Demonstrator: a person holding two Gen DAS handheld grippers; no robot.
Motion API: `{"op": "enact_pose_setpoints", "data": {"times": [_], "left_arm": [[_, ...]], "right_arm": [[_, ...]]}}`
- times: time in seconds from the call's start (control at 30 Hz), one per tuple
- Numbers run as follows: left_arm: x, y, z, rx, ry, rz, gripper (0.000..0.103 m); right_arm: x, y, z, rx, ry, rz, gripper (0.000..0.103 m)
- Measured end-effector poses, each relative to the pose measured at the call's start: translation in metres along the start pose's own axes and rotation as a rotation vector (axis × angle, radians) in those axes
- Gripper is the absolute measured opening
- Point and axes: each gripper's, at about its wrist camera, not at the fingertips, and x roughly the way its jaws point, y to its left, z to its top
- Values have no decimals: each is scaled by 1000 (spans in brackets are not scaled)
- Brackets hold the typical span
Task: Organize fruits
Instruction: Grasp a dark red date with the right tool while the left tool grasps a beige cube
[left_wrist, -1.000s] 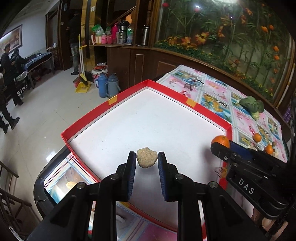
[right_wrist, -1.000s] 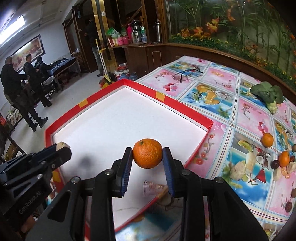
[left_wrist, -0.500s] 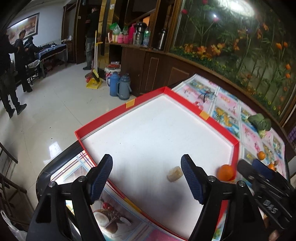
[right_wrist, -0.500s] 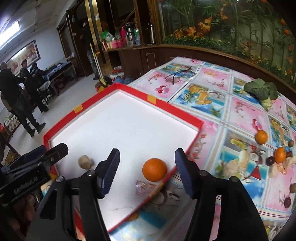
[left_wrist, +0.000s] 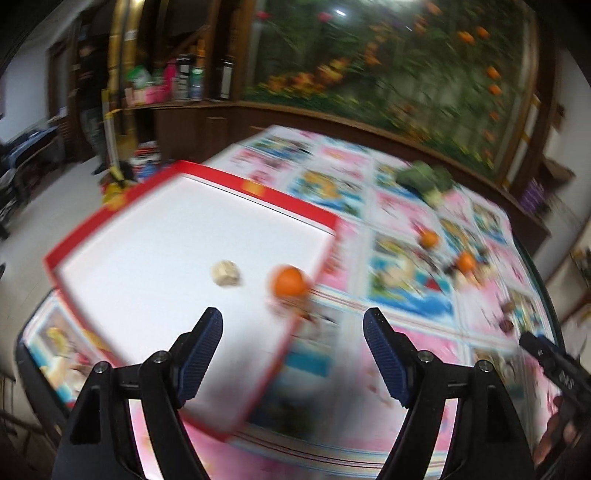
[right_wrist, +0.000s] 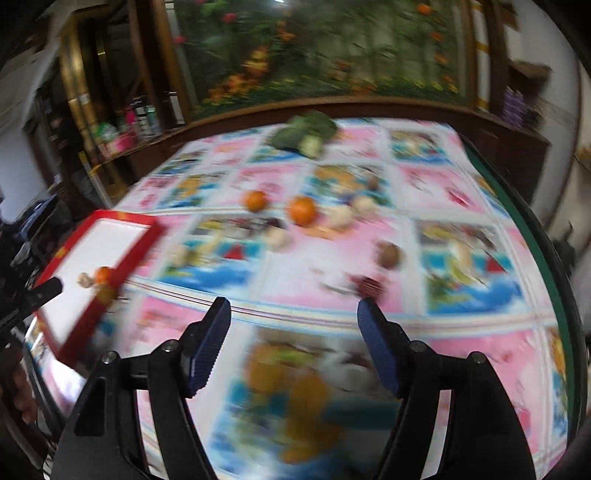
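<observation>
Two fruits are lying in the red-rimmed tray (left_wrist: 295, 201) in the left wrist view: an orange (left_wrist: 290, 280) by its right edge, a pale beige fruit (left_wrist: 225, 273) just left of it. The left claw (left_wrist: 293, 328) is spreading, nothing between its pads.

From the right wrist view, the right claw (right_wrist: 293, 317) is spreading too, empty, over the patterned worktop (right_wrist: 461, 343). More oranges (right_wrist: 303, 210) and small fruits are sitting scattered ahead, well apart from the tray.

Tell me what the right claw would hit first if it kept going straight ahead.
Probably the bare tablecloth just ahead of the right claw, whose jaws are opening with nothing between them. The dark red fruit lies slightly right of that line; blur makes depth uncertain.
</observation>
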Motion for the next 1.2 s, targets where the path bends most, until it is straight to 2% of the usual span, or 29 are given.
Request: {"op": "enact_pose_setpoints", "data": {"times": [0.1, 0.23, 0.5, 0.53, 0.6, 0.7, 0.93, 0.97, 1.0, 1.03, 1.07, 1.2], "left_arm": [[8, -24, -6, 65, 41, -32, 78], [19, -47, -12, 126, 81, -47, 78], [47, -66, -5, 135, 106, -39, 78], [51, -70, -3, 141, 107, -36, 78], [59, -75, 0, 152, 114, -32, 78], [74, -82, 7, 150, 125, -16, 78], [102, -95, 22, 143, 123, 24, 78], [107, -96, 22, 148, 130, 27, 70], [111, -98, 21, 158, 138, 25, 44], [112, -101, 19, 177, 129, 30, 41], [111, -104, 18, 194, 124, 28, 23], [105, -110, 13, 224, 135, 7, 23]], "right_arm": [[5, -17, 1, 8, 20, -21, 72], [17, -20, 3, -24, 46, -18, 70], [54, -13, 16, -77, 89, -29, 54], [56, -14, 16, -76, 93, -29, 50], [62, -13, 16, -81, 104, -30, 34], [62, -9, 14, -120, 91, -66, 23], [62, -15, 15, -100, 90, -31, 22], [61, -16, 16, -97, 89, -26, 21], [61, -17, 15, -91, 89, -18, 21], [61, -18, 16, -86, 89, -13, 21], [61, -18, 16, -85, 89, -12, 21], [61, -18, 15, -89, 89, -17, 21]]}}
